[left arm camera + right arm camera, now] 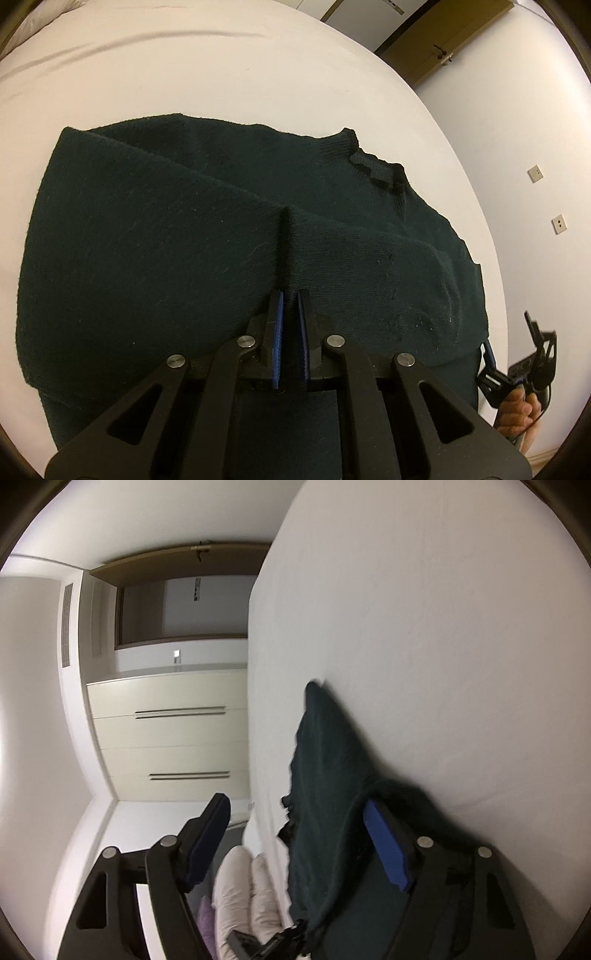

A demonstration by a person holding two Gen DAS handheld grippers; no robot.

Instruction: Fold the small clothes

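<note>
A dark green knitted sweater (pixel 166 229) lies on a white bed sheet (pixel 184 66), its ribbed collar (pixel 376 166) at the far right. My left gripper (pixel 290 299) is shut on a pinched ridge of the sweater's near fold. My right gripper (pixel 295 808) is open, its blue pads (pixel 388 845) wide apart, at the sweater's edge (pixel 325 775) by the bed side; one finger lies against the cloth. It also shows at the right edge of the left wrist view (pixel 491 365), held by a hand.
White bed sheet (pixel 443 627) spreads beyond the sweater. A wooden door (pixel 443 40) and wall sockets (pixel 535 173) stand past the bed. Cream drawers (pixel 173 738) and white pillows (pixel 243 886) lie beside the bed.
</note>
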